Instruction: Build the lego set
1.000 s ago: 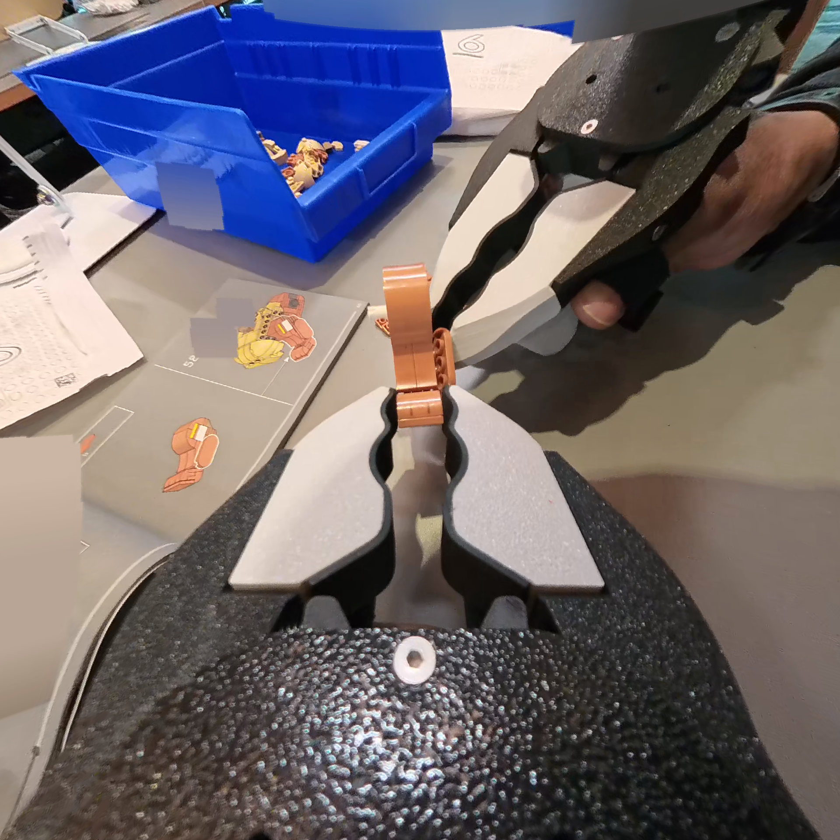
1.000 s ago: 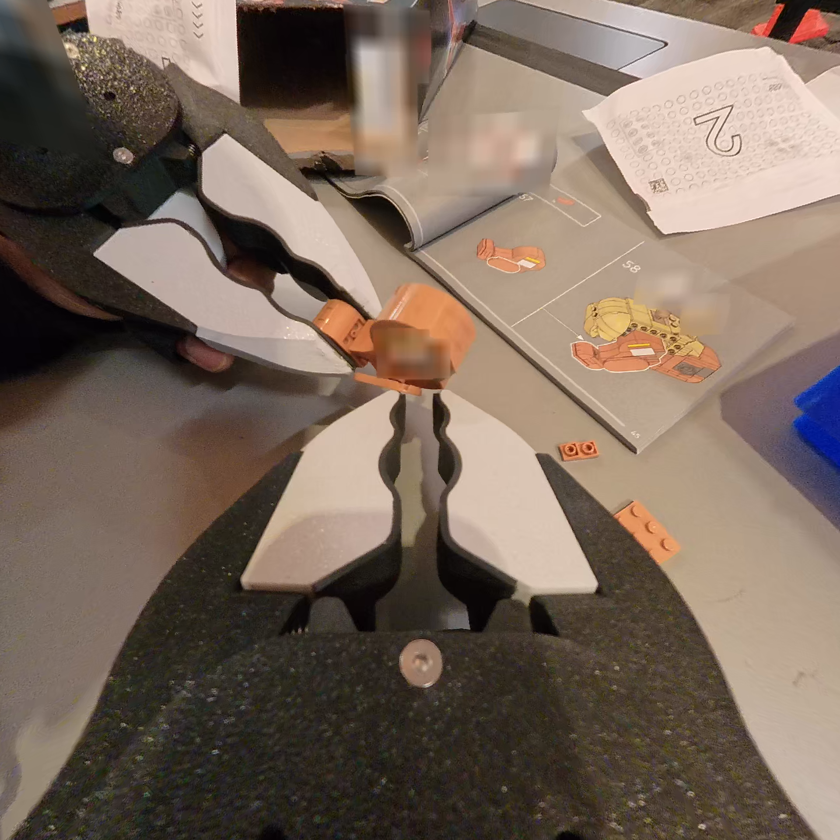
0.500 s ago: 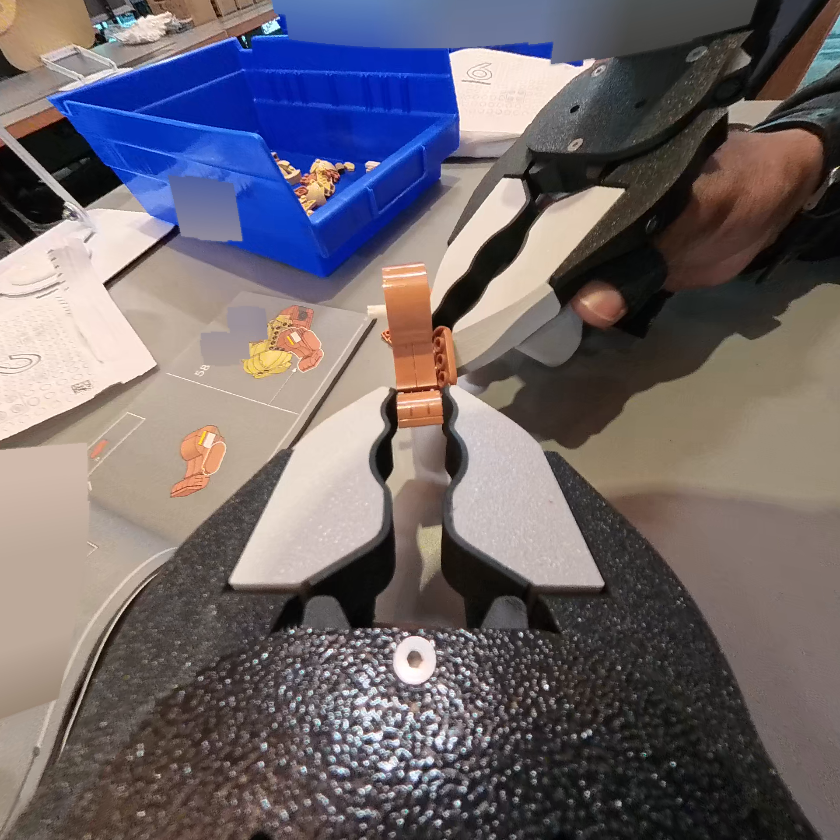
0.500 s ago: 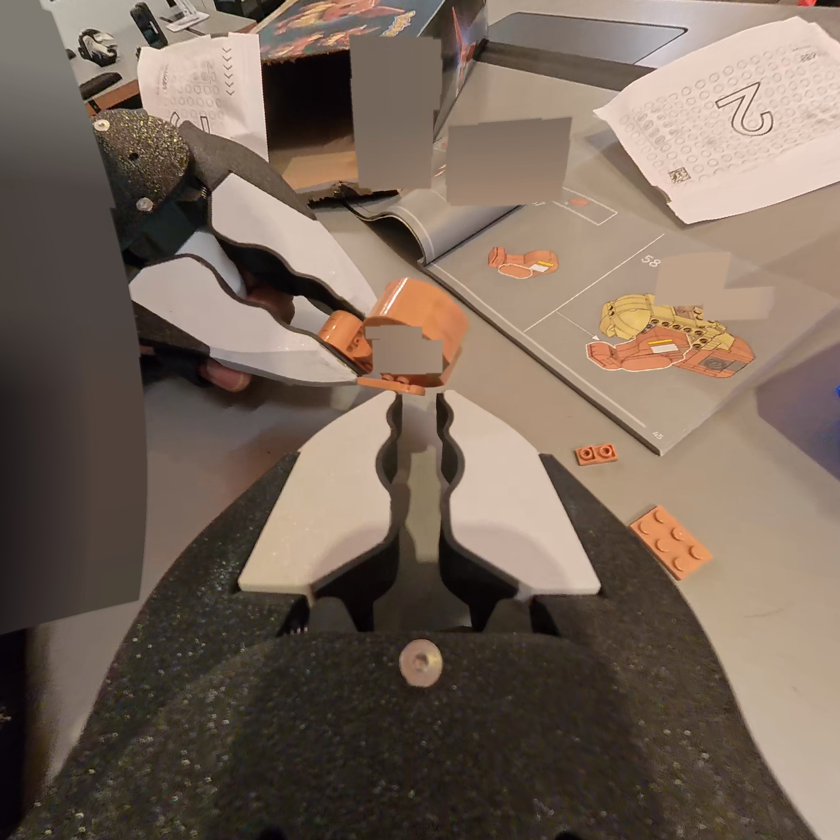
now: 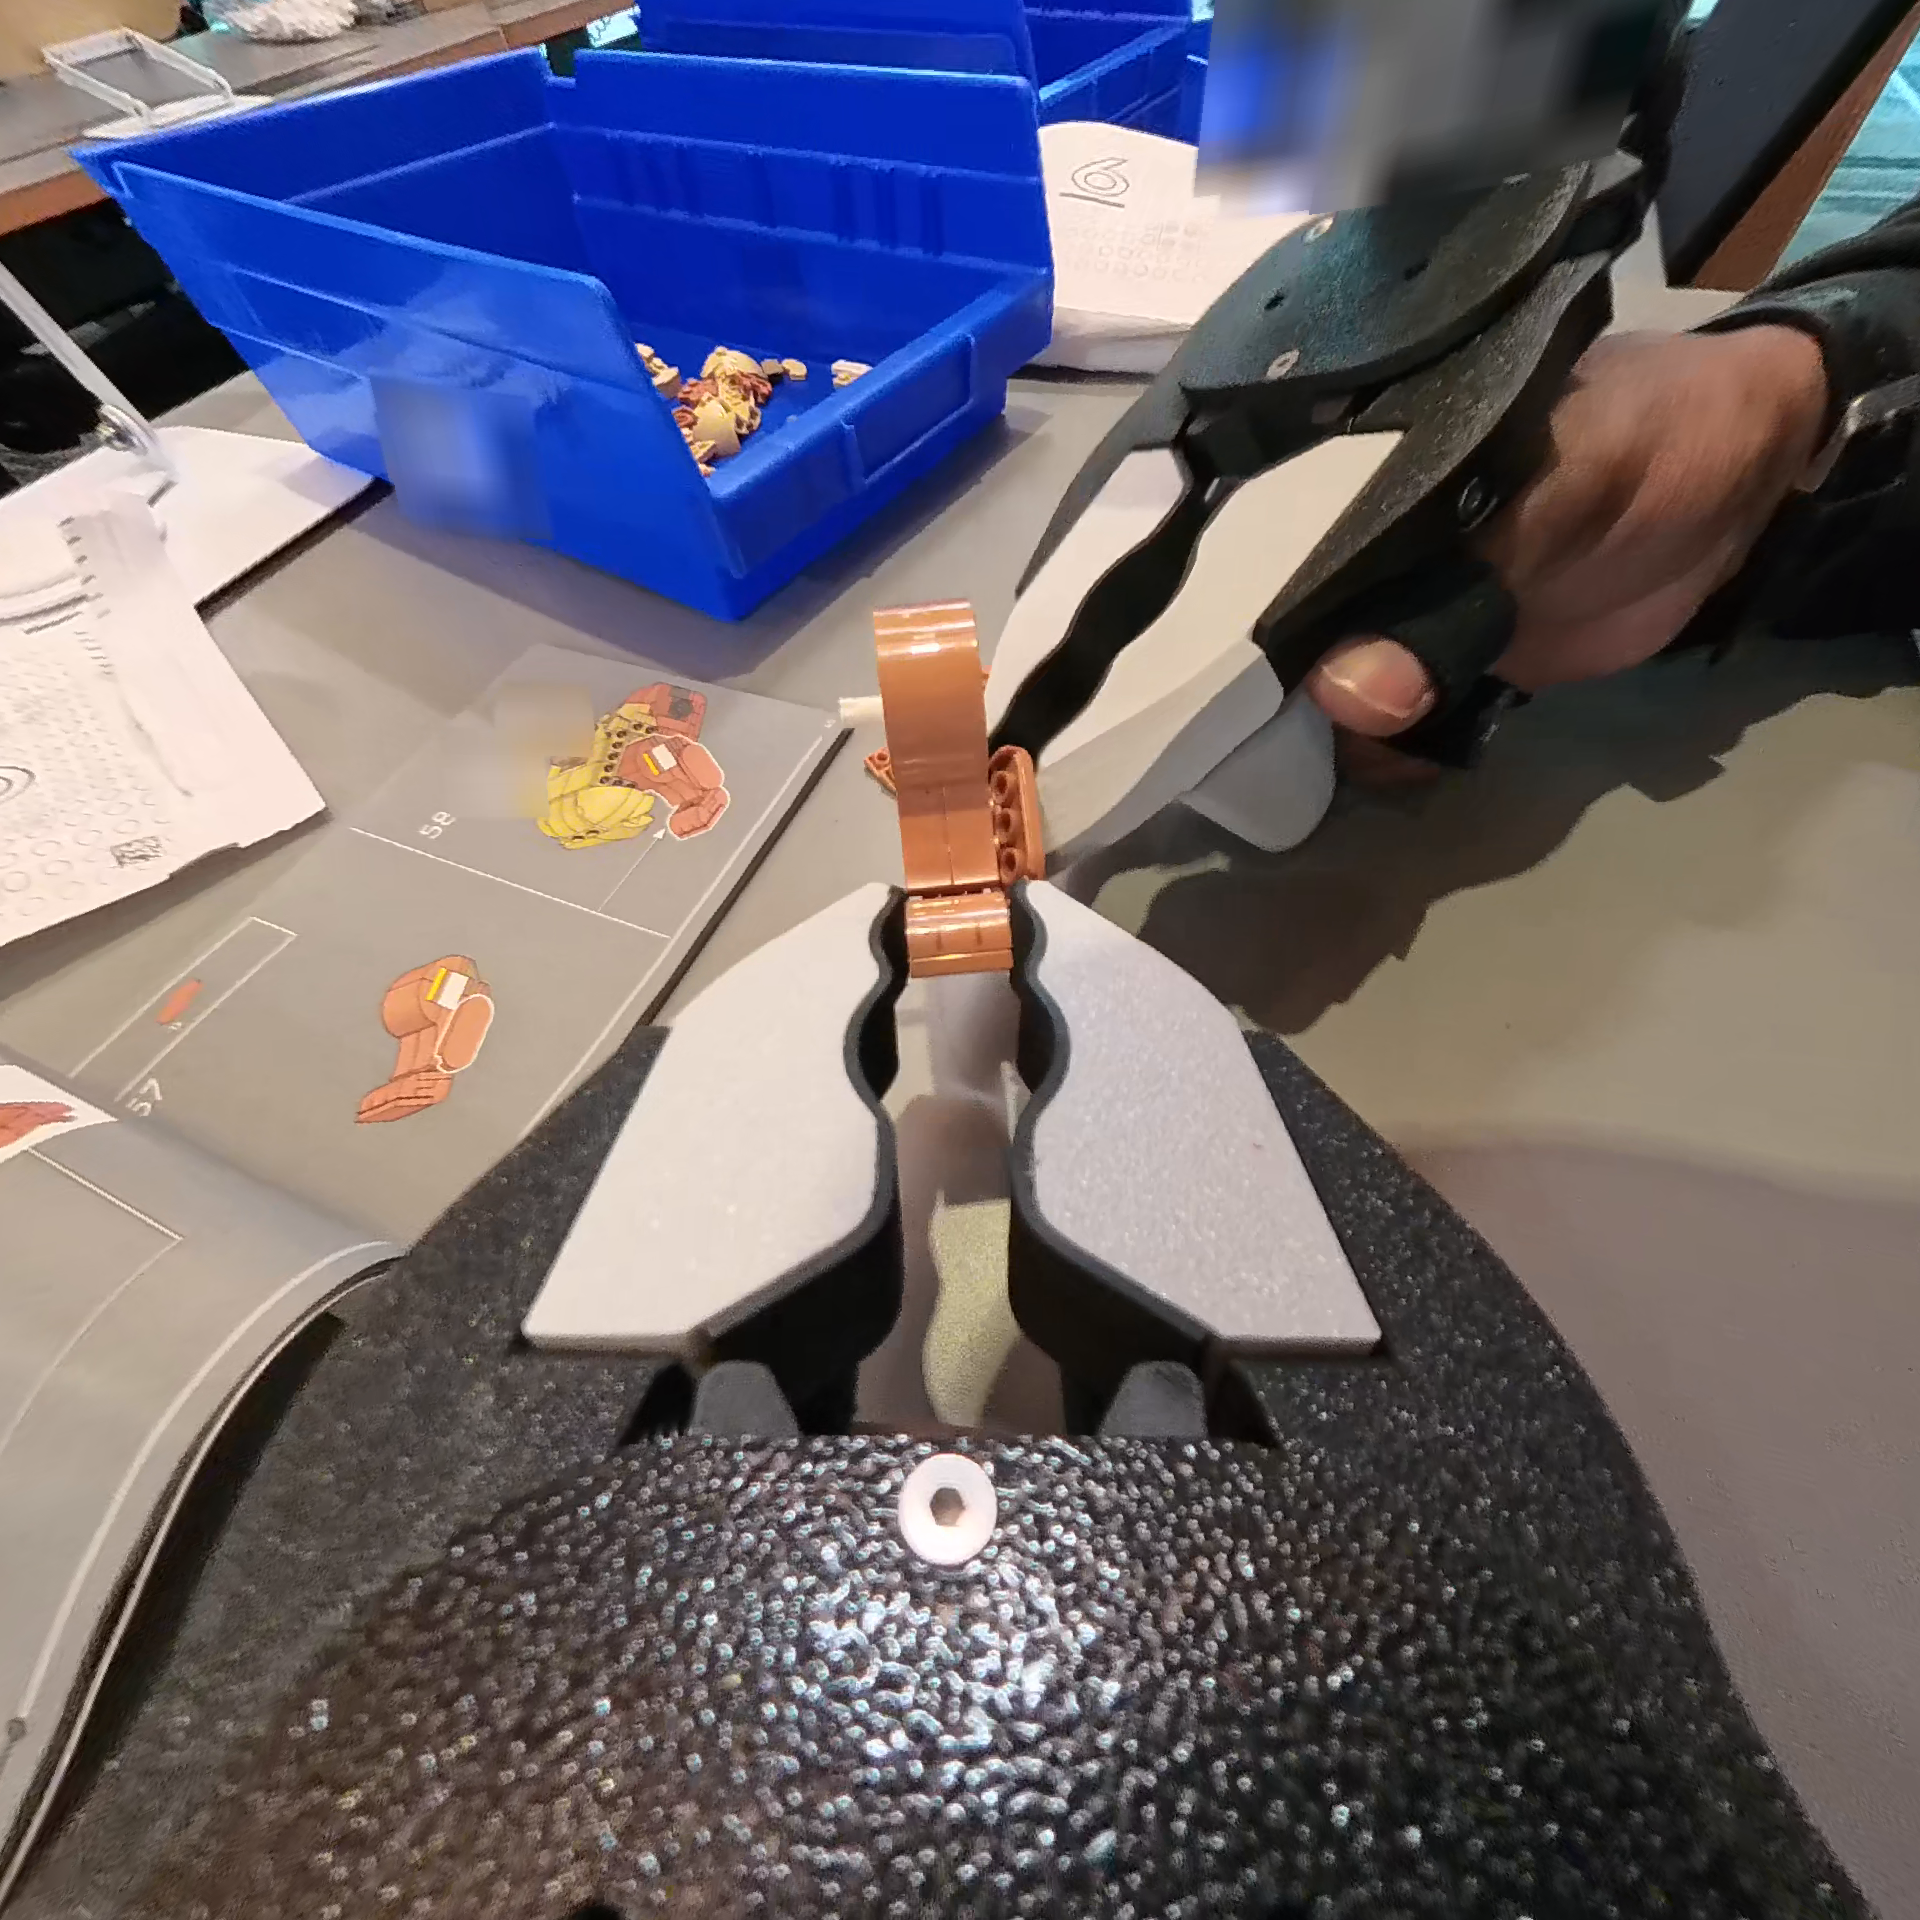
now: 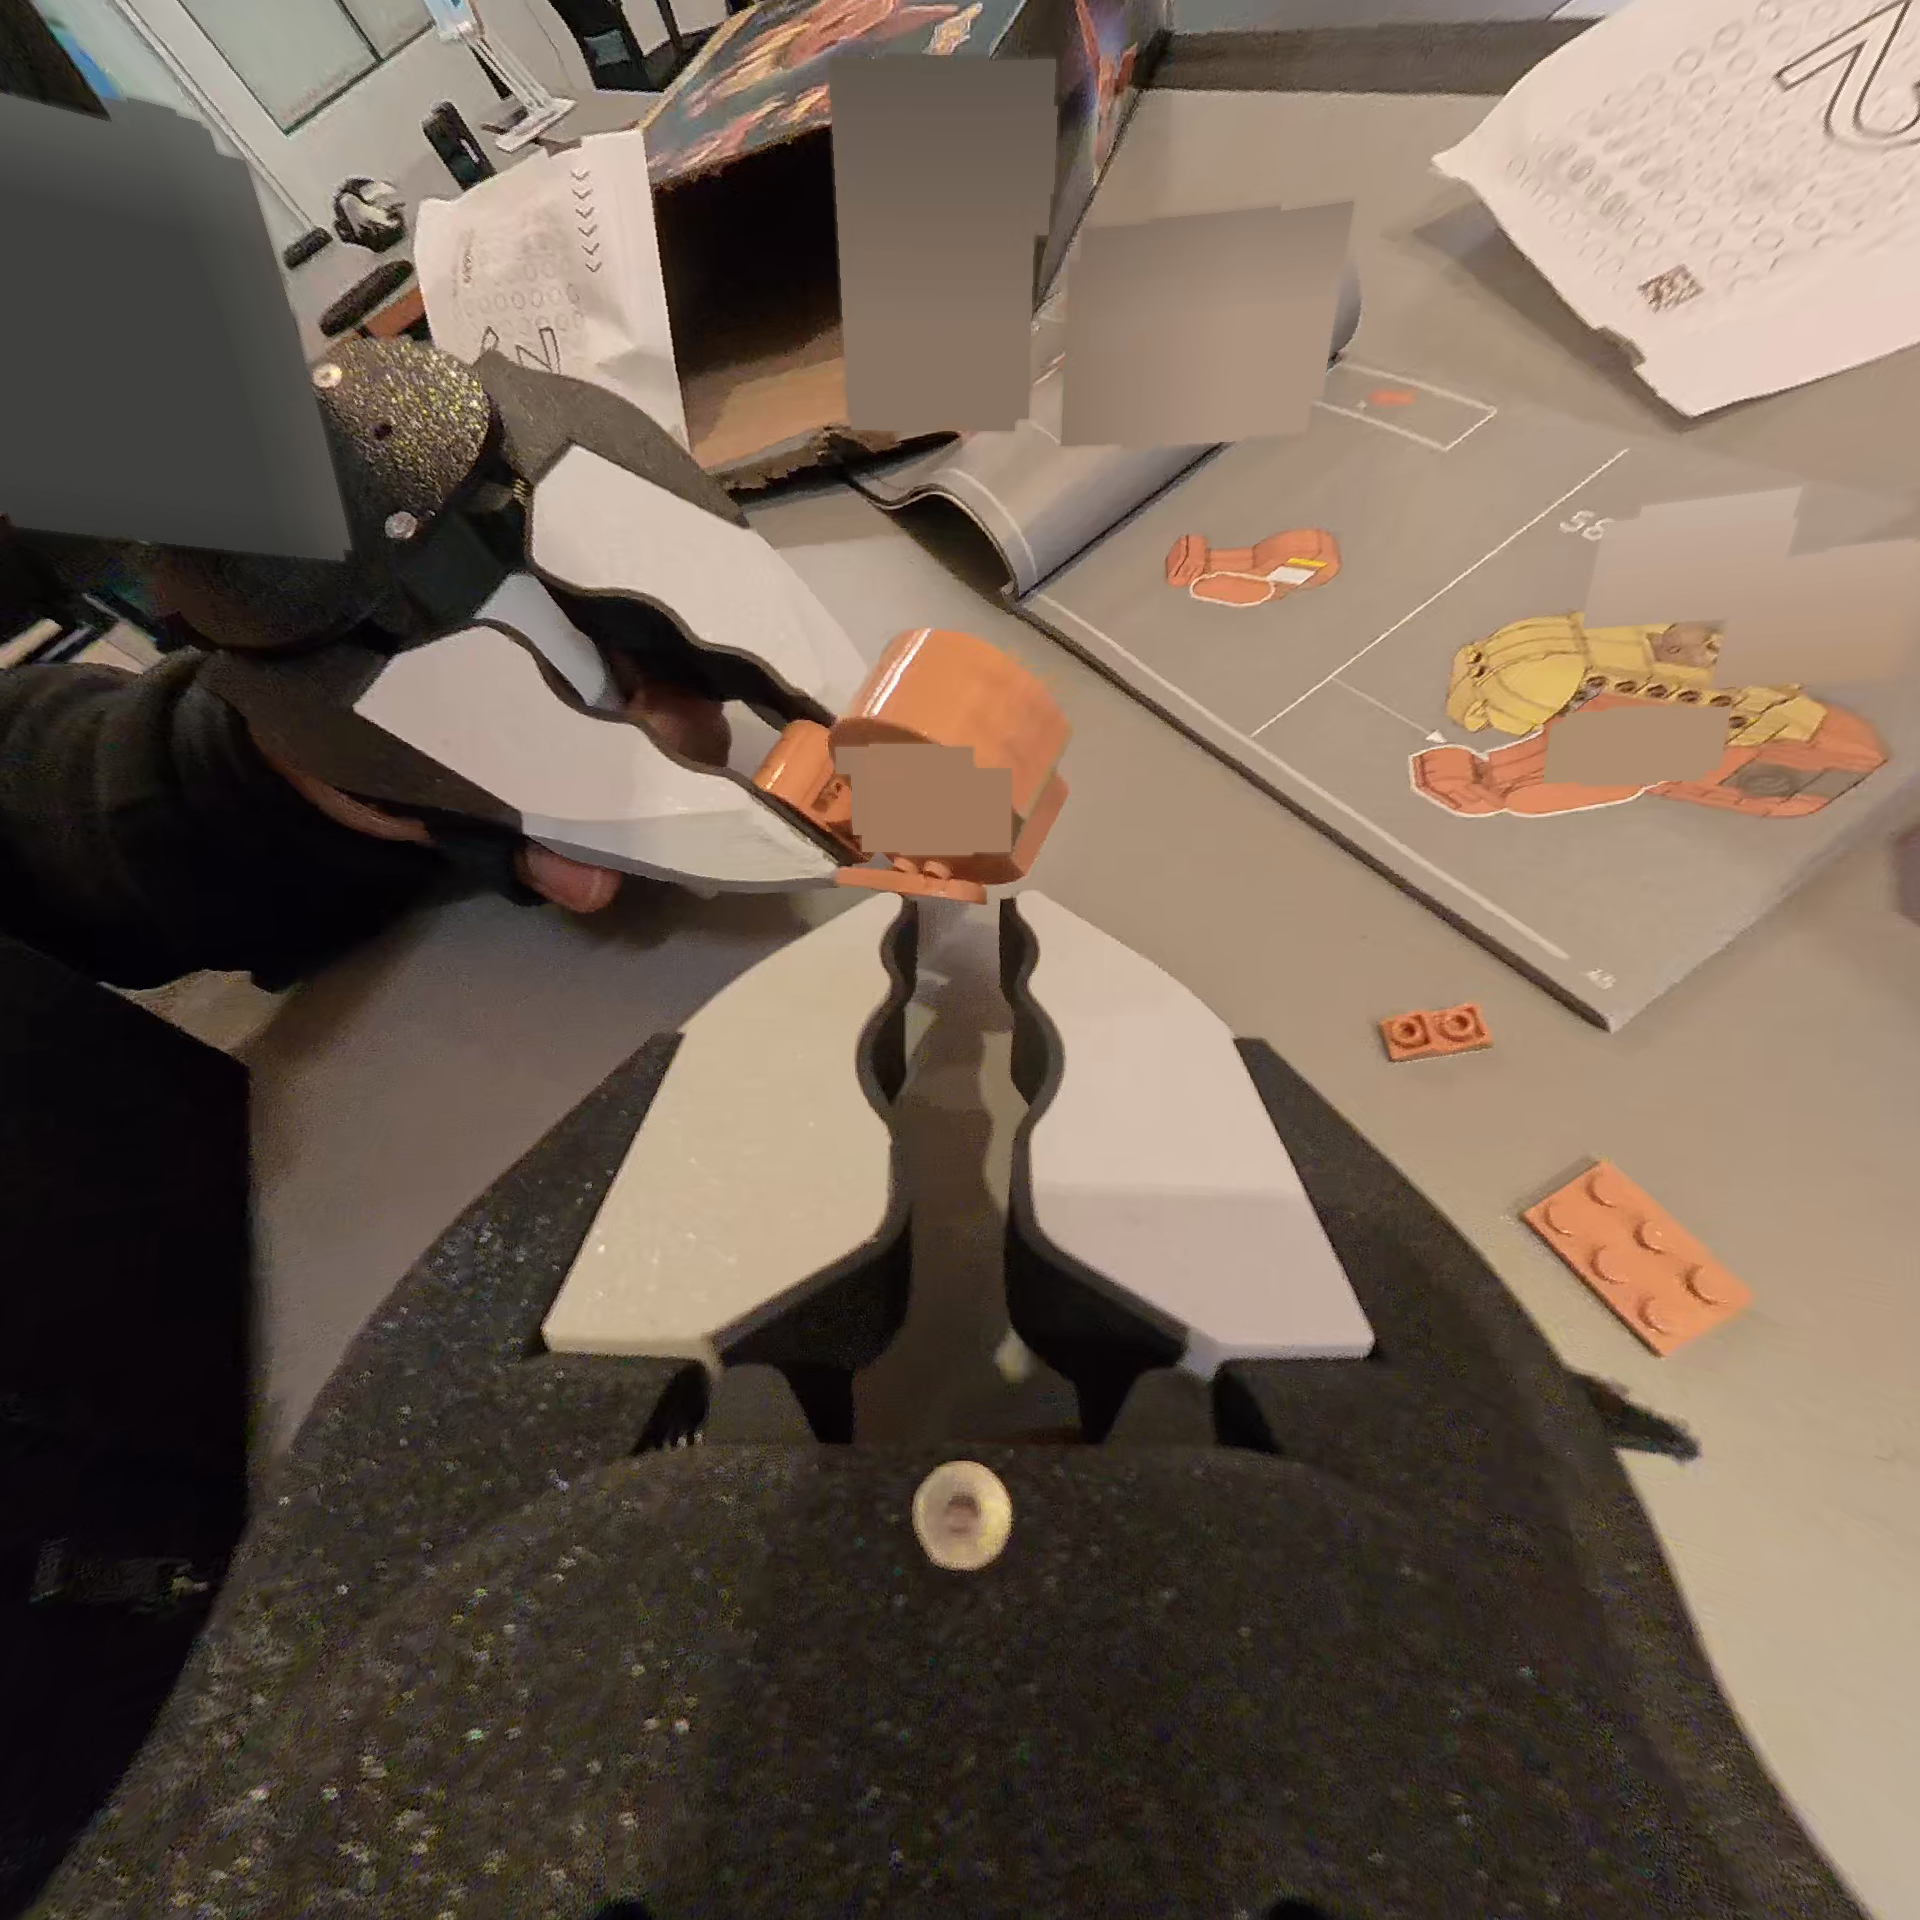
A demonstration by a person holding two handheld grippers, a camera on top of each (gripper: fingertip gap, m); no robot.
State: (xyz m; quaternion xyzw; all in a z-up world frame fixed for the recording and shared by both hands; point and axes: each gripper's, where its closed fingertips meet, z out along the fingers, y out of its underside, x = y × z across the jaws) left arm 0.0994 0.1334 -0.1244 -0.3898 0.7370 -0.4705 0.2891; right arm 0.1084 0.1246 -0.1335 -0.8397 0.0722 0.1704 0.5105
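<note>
Left hand-held gripper (image 5: pixel 956 925) pinching orange brick assembly (image 5: pixel 935 769), right hand-held gripper (image 6: pixel 956 914) spread just below it, orange plates (image 6: pixel 1636 1257) near the right one on bench (image 6: pixel 1195 883).

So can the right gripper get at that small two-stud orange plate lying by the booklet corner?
Probably yes: the right gripper holds nothing, and bare table lies between it and the two-stud plate.
</note>
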